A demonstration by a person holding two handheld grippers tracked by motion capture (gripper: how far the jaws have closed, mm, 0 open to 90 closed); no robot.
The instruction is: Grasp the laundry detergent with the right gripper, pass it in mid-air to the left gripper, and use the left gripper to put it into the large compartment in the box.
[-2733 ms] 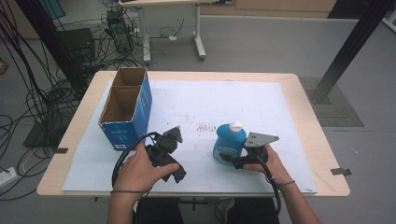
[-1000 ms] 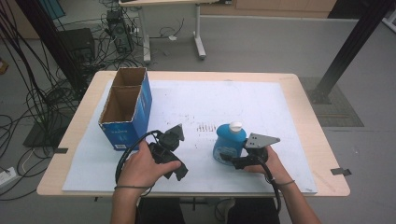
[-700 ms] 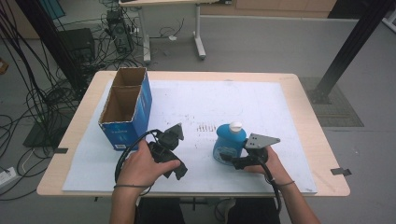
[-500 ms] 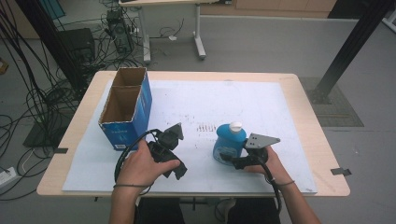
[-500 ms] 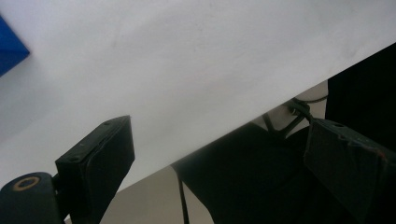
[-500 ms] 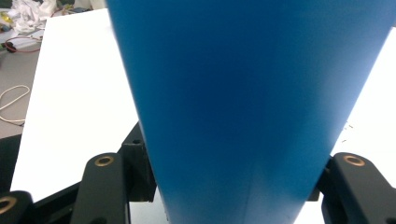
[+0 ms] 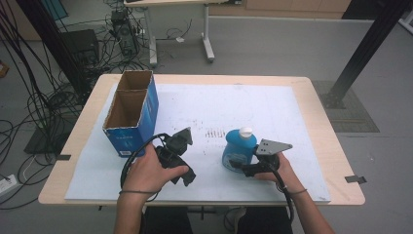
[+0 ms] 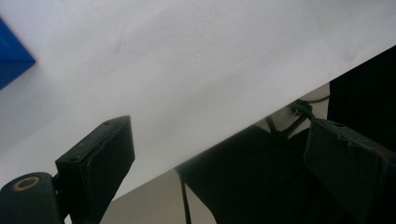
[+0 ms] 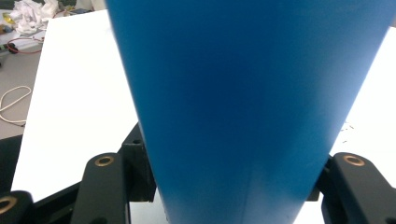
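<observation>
bottle: blue bottle [image 7: 238, 151] with white cap [image 7: 246, 131], upright on the white sheet [image 7: 234, 105], right of centre near the front edge. In the right gripper view the blue body [image 9: 243, 102] fills the space between the jaws.
right hand-held gripper: right hand-held gripper [image 7: 243, 168] clamped on the lower body of the bottle, jaws pressed on both sides; grey three-cornered plate [image 7: 272, 146] on top. Right hand [image 7: 277, 170] behind it.
left hand-held gripper: left hand-held gripper [image 7: 187, 176] held in the left hand [image 7: 148, 170], jaws spread wide with nothing between them. Left gripper view looks over the front edge of the sheet [image 8: 187, 60], with a corner of the blue box [image 8: 11, 56] at the upper left.
box: open blue cardboard box [image 7: 131, 114], two compartments, at the left of the sheet, just beside the left hand-held gripper, well apart from the bottle.
worktop: wooden worktop [image 7: 326, 136] under the white sheet; small dark marks [image 7: 213, 132] on the sheet just left of the bottle.
delta vs 2.7 s ago: bottle in the same spot, same upright pose. Right hand-held gripper unchanged, same clamp. Left hand-held gripper has shifted slightly and turned a little; the hand sits a touch nearer the box. Box not moved.
delta vs 0.5 s ago: nothing visible has changed.
</observation>
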